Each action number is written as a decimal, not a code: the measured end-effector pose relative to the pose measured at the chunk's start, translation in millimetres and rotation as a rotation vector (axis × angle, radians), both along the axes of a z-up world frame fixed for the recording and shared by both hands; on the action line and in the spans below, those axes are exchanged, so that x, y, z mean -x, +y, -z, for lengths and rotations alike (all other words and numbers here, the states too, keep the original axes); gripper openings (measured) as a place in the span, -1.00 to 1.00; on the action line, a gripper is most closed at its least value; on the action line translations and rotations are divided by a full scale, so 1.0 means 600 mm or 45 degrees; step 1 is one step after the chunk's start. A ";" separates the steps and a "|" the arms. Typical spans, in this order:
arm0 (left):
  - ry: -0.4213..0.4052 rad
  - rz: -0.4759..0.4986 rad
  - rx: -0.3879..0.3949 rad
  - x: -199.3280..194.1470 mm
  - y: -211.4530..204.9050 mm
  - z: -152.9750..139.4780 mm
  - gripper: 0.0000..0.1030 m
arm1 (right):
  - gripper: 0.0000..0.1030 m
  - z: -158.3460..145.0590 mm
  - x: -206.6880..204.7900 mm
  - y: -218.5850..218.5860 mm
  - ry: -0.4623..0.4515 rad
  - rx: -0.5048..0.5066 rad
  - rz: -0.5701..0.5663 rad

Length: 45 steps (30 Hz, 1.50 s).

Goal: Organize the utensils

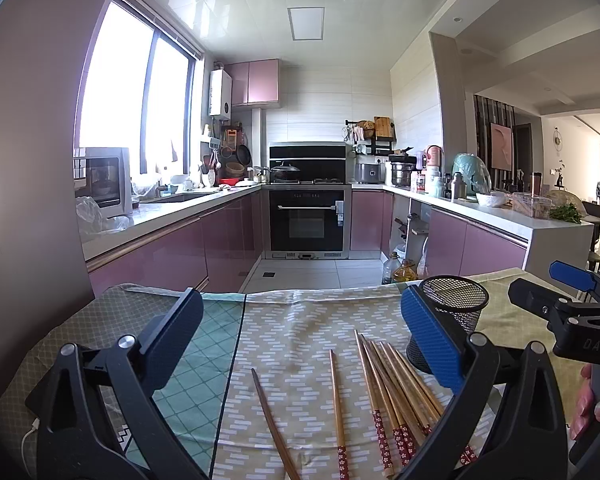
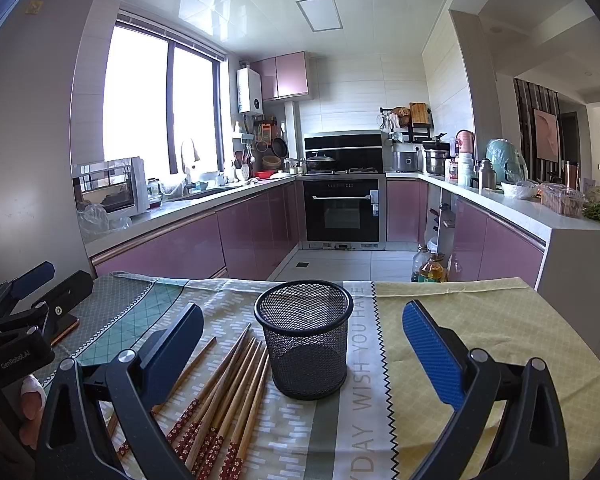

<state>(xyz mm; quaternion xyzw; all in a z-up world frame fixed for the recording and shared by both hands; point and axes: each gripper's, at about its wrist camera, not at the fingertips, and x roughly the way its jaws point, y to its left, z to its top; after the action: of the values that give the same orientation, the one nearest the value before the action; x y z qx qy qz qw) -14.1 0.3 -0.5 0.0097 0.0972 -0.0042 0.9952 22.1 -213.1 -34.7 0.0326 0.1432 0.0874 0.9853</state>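
Note:
Several wooden chopsticks (image 1: 396, 388) with red flowered ends lie on the patterned tablecloth (image 1: 300, 332); two lie apart to the left of the bunch. A black mesh holder (image 1: 456, 312) stands upright and empty behind them on the right. My left gripper (image 1: 300, 328) hangs open above the chopsticks, holding nothing. In the right wrist view the mesh holder (image 2: 306, 340) stands between the fingers of my open right gripper (image 2: 304, 336), with the chopsticks (image 2: 224, 392) fanned to its left. The right gripper also shows at the left view's right edge, the left gripper (image 2: 32, 296) at the right view's left edge.
The table (image 2: 460, 304) ends just beyond the holder, with the tiled kitchen floor behind. Oil bottles (image 2: 430, 268) stand on the floor by the pink cabinets. A phone (image 2: 66, 328) lies on the cloth at far left. A hand (image 1: 592, 408) grips the right gripper's handle.

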 end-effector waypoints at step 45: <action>0.835 0.270 0.019 -0.142 0.035 0.171 -0.68 | -0.34 0.149 -0.126 0.098 0.729 0.221 -0.301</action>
<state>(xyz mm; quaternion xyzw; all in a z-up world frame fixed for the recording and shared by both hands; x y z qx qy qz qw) 70.9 21.4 -103.0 0.0107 0.4101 -0.1112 0.9052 97.6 -154.1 -123.9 -0.0451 0.4242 0.1759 0.8872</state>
